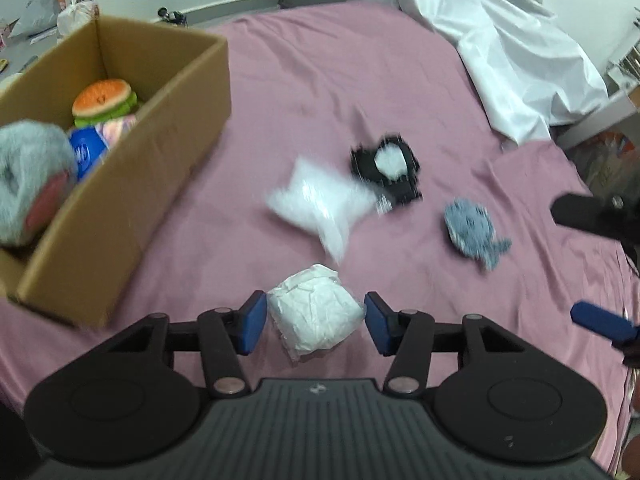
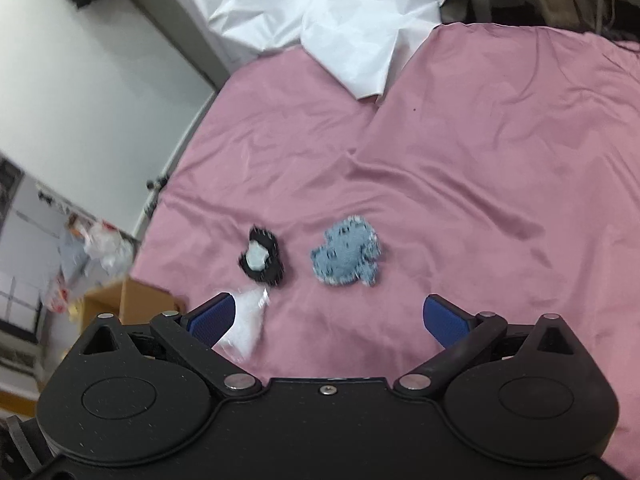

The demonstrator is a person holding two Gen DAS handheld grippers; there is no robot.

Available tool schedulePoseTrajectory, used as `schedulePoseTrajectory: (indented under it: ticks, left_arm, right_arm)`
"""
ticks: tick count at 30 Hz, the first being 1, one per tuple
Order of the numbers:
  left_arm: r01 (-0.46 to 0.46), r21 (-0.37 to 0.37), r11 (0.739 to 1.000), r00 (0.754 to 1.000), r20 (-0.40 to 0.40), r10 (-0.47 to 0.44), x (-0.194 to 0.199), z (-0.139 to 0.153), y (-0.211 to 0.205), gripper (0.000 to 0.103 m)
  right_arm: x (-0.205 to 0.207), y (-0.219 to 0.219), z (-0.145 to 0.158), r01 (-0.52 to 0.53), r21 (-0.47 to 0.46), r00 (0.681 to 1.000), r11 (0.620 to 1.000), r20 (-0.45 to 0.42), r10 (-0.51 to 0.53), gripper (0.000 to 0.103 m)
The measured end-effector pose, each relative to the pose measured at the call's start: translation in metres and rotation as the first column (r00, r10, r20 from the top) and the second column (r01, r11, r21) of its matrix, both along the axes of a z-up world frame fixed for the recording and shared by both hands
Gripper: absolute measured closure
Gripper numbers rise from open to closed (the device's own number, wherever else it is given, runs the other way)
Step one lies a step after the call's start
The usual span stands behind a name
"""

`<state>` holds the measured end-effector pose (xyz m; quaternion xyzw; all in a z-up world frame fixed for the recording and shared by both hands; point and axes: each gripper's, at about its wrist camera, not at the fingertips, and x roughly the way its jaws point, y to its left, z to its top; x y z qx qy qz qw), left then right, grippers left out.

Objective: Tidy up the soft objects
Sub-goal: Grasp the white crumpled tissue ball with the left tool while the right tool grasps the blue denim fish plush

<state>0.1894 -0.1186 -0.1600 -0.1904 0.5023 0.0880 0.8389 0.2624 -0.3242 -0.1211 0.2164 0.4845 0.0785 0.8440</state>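
On the pink bedsheet point(image 1: 320, 80) lies a white crumpled bundle point(image 1: 314, 316) in clear wrap. It sits between the blue pads of my left gripper point(image 1: 316, 320), and both pads touch its sides. A white plastic bag point(image 1: 324, 200), a black-and-white fuzzy item point(image 1: 390, 172) and a blue-grey knitted toy point(image 1: 472, 228) lie farther out. My right gripper point(image 2: 330, 320) stands wide open with nothing between its fingers. The knitted toy point(image 2: 346, 256) is just ahead of it, and the bag point(image 2: 246, 328) is beside its left finger. The right gripper point(image 1: 592, 272) also shows at the right edge of the left wrist view.
An open cardboard box point(image 1: 120, 216) stands at the left on the bed. It holds a burger plush point(image 1: 104, 102), a grey fluffy toy point(image 1: 28, 176) and a blue item point(image 1: 86, 152). A white sheet point(image 1: 500, 40) is heaped at the far right. Floor clutter lies beyond the bed's far edge.
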Motion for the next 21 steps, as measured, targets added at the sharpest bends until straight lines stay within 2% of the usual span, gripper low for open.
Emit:
schedulePoseTrajectory:
  ticks: [7,12,17,21]
  left_arm:
    - [0.02,-0.001,1.0,0.998,0.059,-0.02,0.022,0.013,0.013,0.051]
    - [0.035,-0.012,0.999,0.997,0.075,-0.034,0.037,0.02,0.018,0.051]
    - [0.047,-0.022,0.999,0.995,0.088,-0.045,0.059,0.027,0.029,0.051]
    - [0.047,-0.024,0.999,0.996,0.078,-0.045,0.075,0.024,0.035,0.051]
  right_arm:
    - [0.029,0.002,-0.009,0.011,0.028,0.999,1.0,-0.037,-0.01,0.01]
    - [0.054,0.006,-0.024,0.013,-0.004,0.996,1.0,-0.088,-0.013,0.022]
    - [0.07,0.009,-0.037,0.022,-0.029,0.992,0.999,-0.127,-0.025,0.024]
    - [0.08,0.024,-0.051,-0.011,-0.071,0.986,0.997,-0.168,-0.001,0.024]
